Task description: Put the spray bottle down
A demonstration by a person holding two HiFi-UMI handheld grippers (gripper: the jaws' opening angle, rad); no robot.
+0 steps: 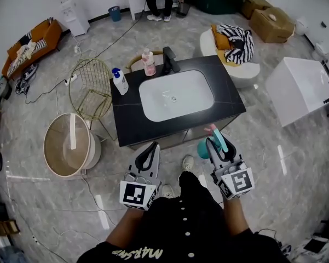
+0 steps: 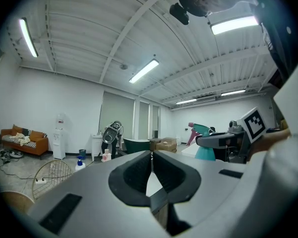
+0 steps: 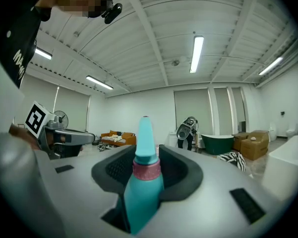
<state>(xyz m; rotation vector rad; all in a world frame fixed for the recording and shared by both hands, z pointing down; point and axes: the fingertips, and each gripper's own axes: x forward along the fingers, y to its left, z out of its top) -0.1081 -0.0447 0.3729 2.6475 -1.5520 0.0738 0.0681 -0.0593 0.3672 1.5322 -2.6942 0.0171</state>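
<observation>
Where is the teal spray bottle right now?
In the head view, the spray bottle is at lower right, held in the right gripper, just short of the near right corner of the black sink counter.

The spray bottle (image 3: 143, 182) is seen as a teal body with a pink collar at the neck and a teal spray head. It is clamped near the neck between the jaws of the right gripper (image 1: 219, 142) and is held roughly upright, body hanging below. It is carried in the air, clear of the black counter (image 1: 126, 119), near its front right corner.
</observation>
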